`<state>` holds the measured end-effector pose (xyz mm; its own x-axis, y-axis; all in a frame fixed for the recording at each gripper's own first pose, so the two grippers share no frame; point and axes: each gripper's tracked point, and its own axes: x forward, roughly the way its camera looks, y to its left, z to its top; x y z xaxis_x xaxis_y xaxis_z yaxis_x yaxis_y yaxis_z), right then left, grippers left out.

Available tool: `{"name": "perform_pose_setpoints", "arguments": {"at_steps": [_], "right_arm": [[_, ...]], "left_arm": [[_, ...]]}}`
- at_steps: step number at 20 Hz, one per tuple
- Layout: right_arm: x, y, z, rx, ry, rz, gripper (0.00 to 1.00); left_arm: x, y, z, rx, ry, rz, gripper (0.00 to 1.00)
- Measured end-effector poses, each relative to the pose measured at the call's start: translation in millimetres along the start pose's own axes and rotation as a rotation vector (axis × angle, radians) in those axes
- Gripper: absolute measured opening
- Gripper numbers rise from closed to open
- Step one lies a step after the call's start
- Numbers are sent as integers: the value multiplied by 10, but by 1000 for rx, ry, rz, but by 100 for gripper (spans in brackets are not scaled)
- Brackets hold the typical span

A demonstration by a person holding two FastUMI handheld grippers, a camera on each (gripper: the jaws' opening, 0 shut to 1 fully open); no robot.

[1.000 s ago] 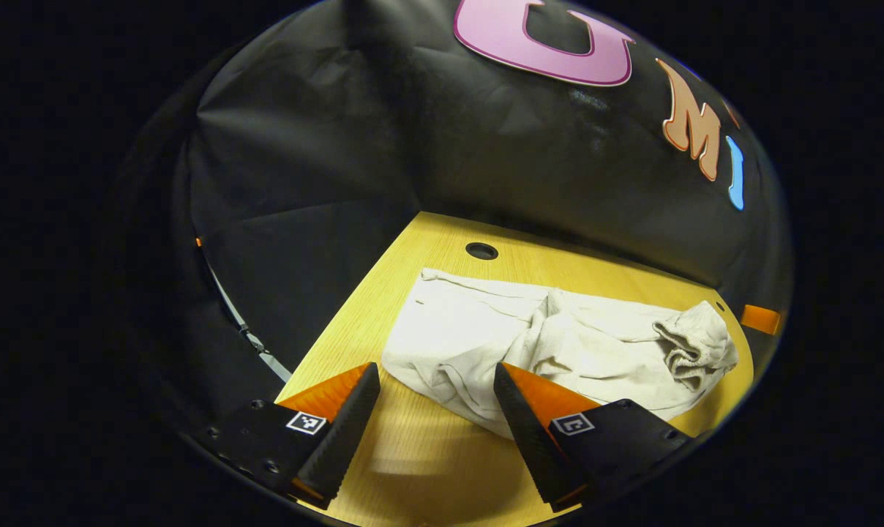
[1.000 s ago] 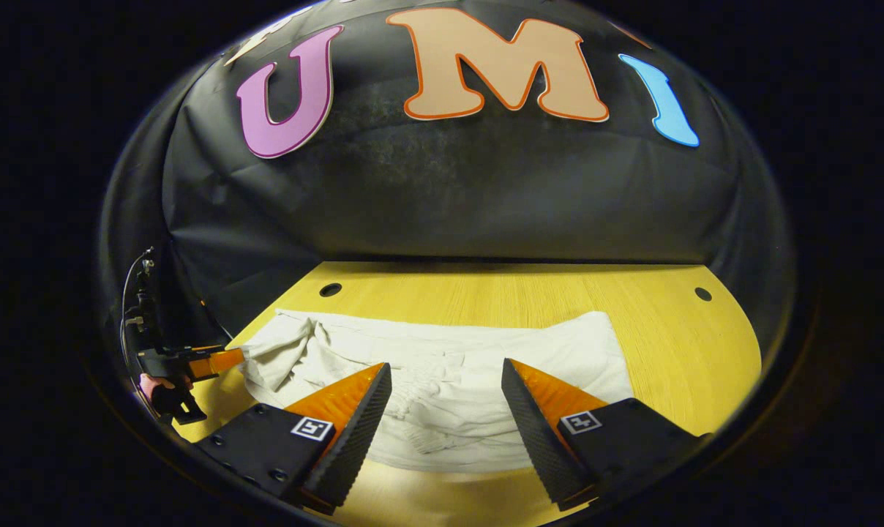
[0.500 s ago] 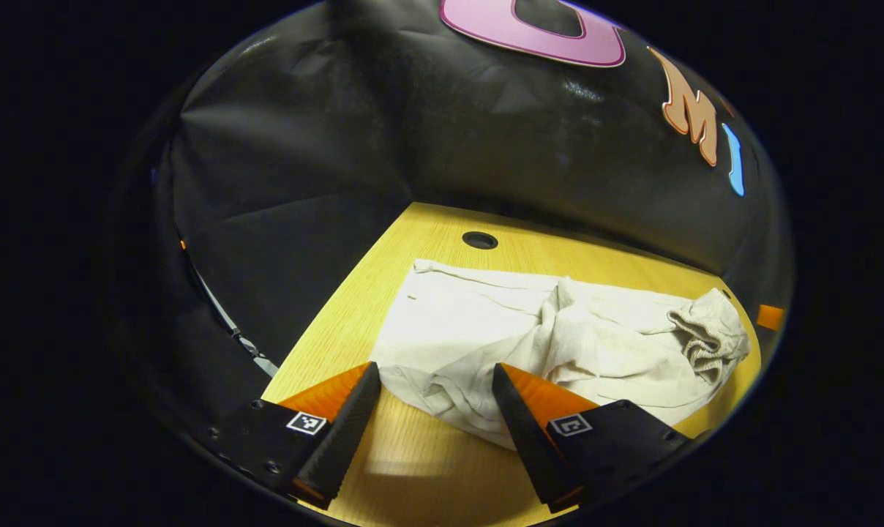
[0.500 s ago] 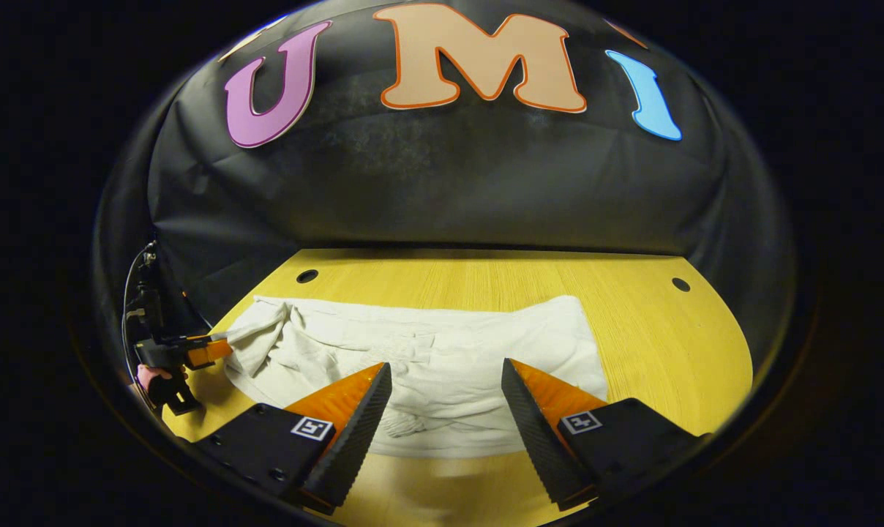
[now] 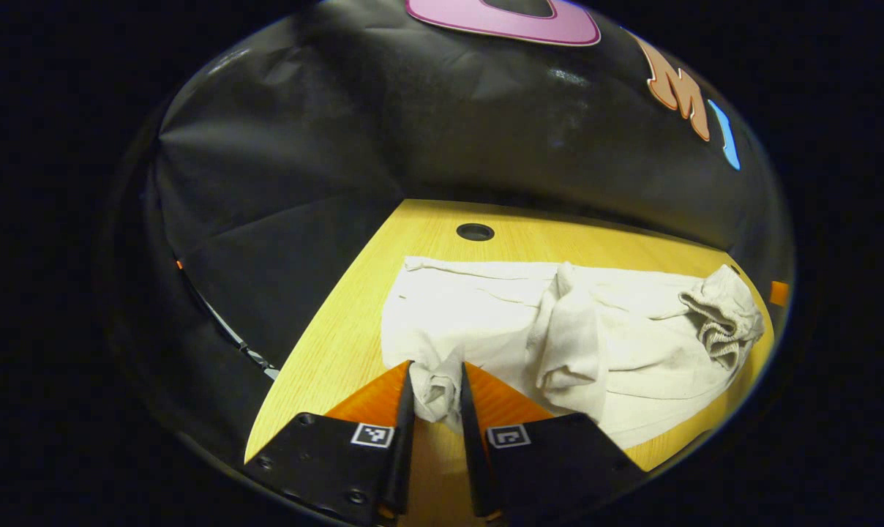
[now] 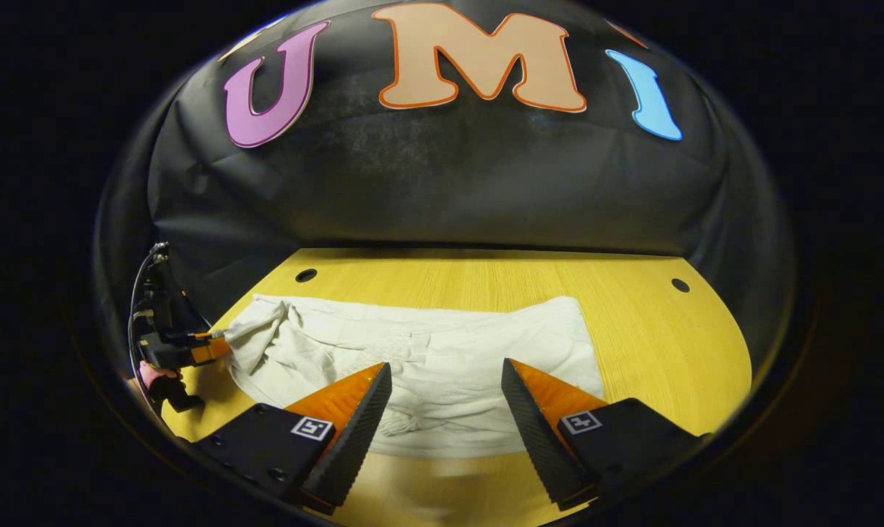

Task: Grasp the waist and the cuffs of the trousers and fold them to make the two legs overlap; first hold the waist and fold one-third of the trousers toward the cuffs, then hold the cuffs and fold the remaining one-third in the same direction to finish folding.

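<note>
I see the trousers (image 6: 427, 359) lying lengthwise across the counter (image 6: 661, 344). My left gripper (image 5: 436, 388) reaches in low, jaws pinched on a bunched end; my right gripper (image 6: 442, 388) hovers over the middle, jaws spread wide.

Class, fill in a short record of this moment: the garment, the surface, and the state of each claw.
garment: pale trousers, rumpled, lying across the table
surface: wooden table with small round holes
left claw: shut on a bunch of the trousers' near edge
right claw: open, fingers apart over the trousers' near edge, not gripping
folding: legs not yet neatly overlapped
</note>
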<state>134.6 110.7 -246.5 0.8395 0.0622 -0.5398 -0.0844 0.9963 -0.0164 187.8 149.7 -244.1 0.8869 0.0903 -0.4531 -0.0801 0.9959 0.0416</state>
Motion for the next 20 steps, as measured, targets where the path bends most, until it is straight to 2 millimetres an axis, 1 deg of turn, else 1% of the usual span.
{"name": "perform_pose_setpoints", "arguments": {"at_steps": [1, 2, 3, 4, 5, 6, 7, 8, 9, 10, 11, 13, 14, 15, 16, 17, 18, 19, 20], "right_arm": [[-17, -23, -6, -2, -1, -1, 93], [-40, -38, -4, -4, 0, -1, 93], [-46, -60, -17, -6, 2, 0, 97], [-63, -84, -29, -8, 6, -4, 97], [-76, -118, -47, -12, 7, -9, 97], [-95, -149, -47, -15, 7, -15, 93], [-117, -177, -50, -15, 6, -20, 93], [-143, -200, -45, -11, 5, -22, 97], [-159, -223, -48, -4, 4, -23, 93], [-181, -250, -41, 2, 2, -24, 97], [-210, -285, -38, 7, -1, -26, 93], [-265, -348, -20, 16, -7, -28, 93], [-292, -385, 2, 20, -11, -28, 97], [-316, -427, 10, 24, -14, -28, 97], [-351, -472, 18, 26, -17, -28, 93], [-387, -532, 10, 28, -17, -27, 97], [-423, -568, 0, 27, -18, -25, 97], [-467, -641, -12, 23, -15, -22, 93], [-507, -720, -27, 19, -9, -21, 93]], "left_arm": [[0, -22, 20, -3, -5, -9, 26], [-15, 9, 32, -7, -9, -13, 16], [-21, 15, 45, -12, -12, -17, 13], [-18, 2, 48, -12, -10, -16, 8], [-29, -2, 53, -9, -6, -7, 7], [-26, -32, 61, -6, -10, -5, 4], [-43, -67, 112, -2, -20, -5, 3], [-76, -122, 162, 8, -32, -7, 2], [-115, -164, 239, 17, -48, -13, 2], [-160, -233, 319, 27, -60, -26, 2], [-216, -297, 384, 35, -70, -36, 2], [-316, -464, 544, 49, -98, -57, 2], [-382, -555, 630, 52, -111, -68, 2], [-449, -667, 721, 53, -128, -81, 2], [-517, -799, 805, 54, -138, -93, 2], [-588, -939, 869, 65, -151, -104, 2], [-663, -1092, 963, 77, -167, -116, 2], [-728, -1263, 1050, 89, -182, -129, 2], [-797, -1448, 1124, 96, -194, -144, 2]]}}
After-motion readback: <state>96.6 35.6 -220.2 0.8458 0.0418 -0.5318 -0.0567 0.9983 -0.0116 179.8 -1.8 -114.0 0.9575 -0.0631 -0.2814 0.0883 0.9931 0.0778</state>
